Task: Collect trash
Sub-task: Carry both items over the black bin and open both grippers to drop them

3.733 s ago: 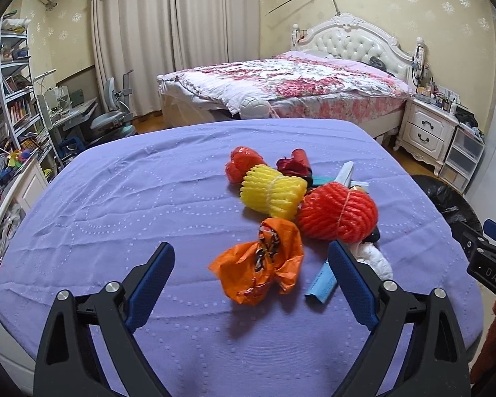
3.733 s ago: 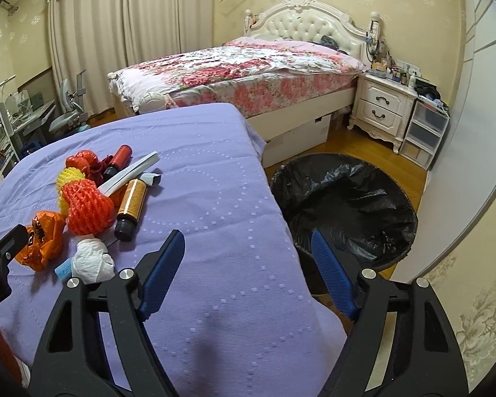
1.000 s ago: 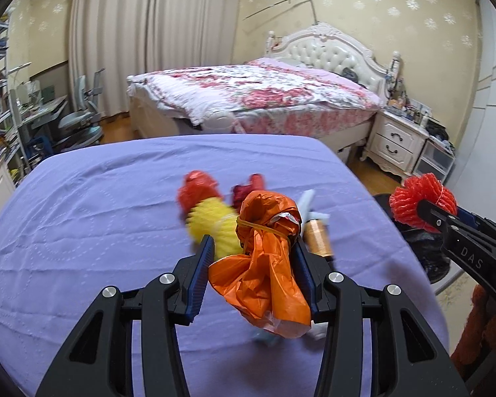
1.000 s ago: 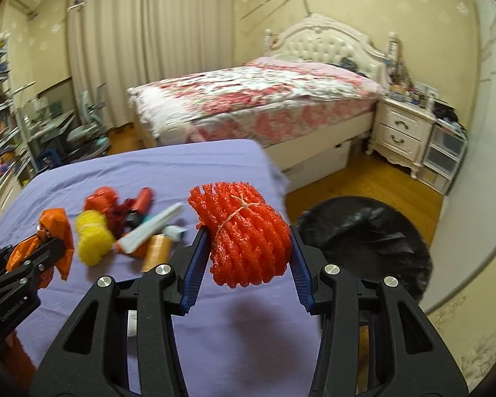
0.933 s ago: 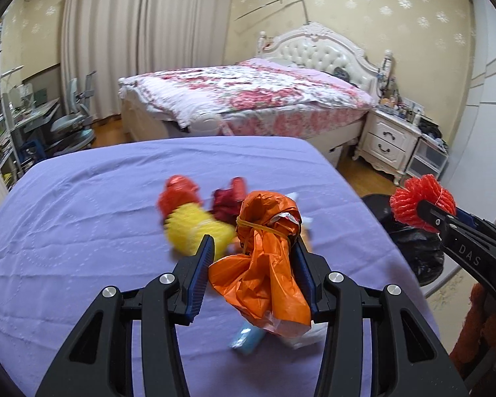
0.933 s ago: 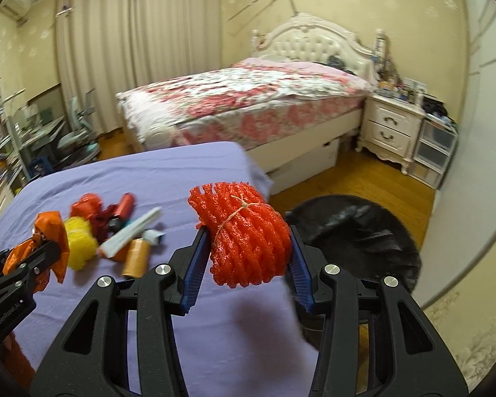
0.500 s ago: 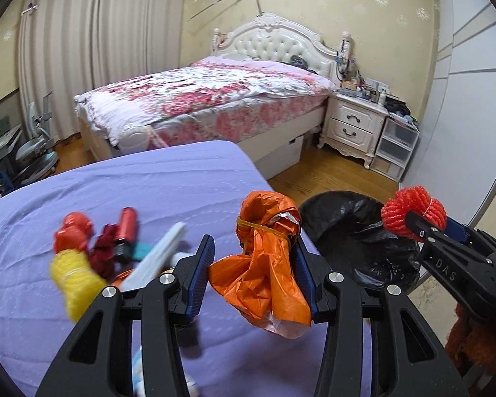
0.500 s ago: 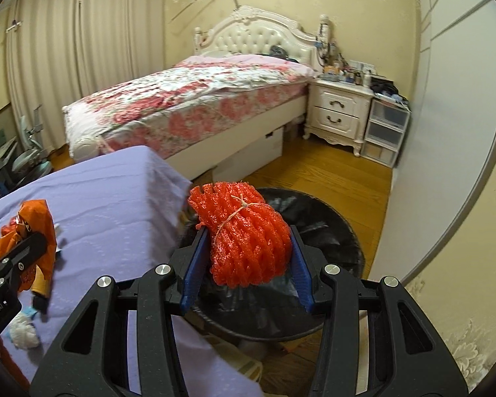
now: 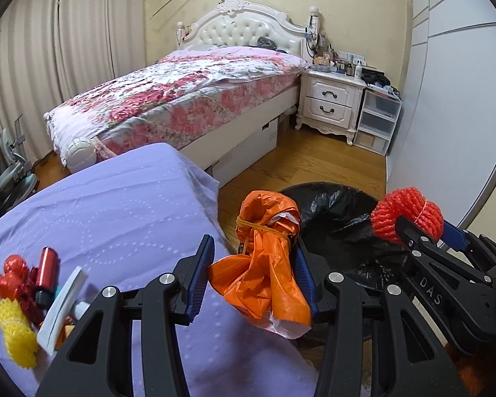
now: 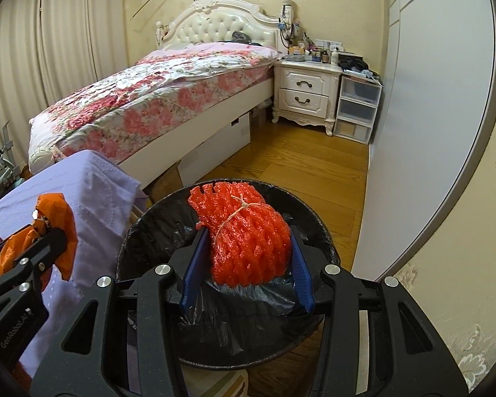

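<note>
1. Our left gripper [image 9: 253,273] fingers clamp the orange bag [image 9: 264,264] above the bench [image 9: 115,205] edge; released here, it probably misses.
2. Our right gripper [image 10: 246,264] fingers pinch the red foam net [image 10: 248,241] over the bin [image 10: 324,241]; it may snag the liner.

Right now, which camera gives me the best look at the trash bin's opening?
The right wrist view. There the black-lined trash bin shows nearly its whole round rim, straight below the red foam net in the right claw. The left wrist view shows only part of it, behind the orange bag and the right claw.
</note>
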`<state>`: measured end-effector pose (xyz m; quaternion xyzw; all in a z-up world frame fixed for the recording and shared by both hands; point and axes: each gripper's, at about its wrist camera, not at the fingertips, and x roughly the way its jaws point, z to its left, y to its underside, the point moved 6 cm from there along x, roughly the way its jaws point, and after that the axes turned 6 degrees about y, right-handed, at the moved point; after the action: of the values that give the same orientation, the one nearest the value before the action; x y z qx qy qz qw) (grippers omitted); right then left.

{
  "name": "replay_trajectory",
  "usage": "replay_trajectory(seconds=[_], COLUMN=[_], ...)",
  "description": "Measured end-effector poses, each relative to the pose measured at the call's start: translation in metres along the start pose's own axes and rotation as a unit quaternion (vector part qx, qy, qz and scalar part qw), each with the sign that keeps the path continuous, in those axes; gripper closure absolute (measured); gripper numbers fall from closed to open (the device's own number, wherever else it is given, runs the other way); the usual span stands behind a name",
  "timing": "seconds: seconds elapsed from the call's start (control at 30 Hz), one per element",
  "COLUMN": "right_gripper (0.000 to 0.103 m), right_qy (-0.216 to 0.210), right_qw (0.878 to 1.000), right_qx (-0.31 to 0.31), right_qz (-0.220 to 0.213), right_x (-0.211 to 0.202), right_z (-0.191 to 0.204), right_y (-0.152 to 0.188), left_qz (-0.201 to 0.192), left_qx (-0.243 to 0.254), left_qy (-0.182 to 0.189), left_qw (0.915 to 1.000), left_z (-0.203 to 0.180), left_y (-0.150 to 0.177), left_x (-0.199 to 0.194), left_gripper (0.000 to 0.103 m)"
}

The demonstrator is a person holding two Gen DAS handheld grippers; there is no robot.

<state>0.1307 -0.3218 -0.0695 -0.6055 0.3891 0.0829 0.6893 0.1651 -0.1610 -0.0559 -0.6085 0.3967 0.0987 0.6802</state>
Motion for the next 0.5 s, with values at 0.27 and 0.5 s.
replay_trajectory(seconds=[0.27, 0.5], right_gripper=[0.057, 0.055], right_qy=[0.007, 0.013], right_qw=[1.000, 0.999], right_qx=[0.017, 0.029], right_qz=[0.008, 0.012], right_x=[0.017, 0.026], right_z=[-0.009, -0.016], right_y=[-0.005, -0.008], left_qz=[0.023, 0.027], left_qx=[0.016, 0.024], left_qy=[-0.004, -0.010], left_qw=[0.9996, 0.9993], left_z=[-0.010, -0.012], left_y=[-0.002, -0.005], left_x=[0.027, 0.032], left_gripper=[0.057, 0.039])
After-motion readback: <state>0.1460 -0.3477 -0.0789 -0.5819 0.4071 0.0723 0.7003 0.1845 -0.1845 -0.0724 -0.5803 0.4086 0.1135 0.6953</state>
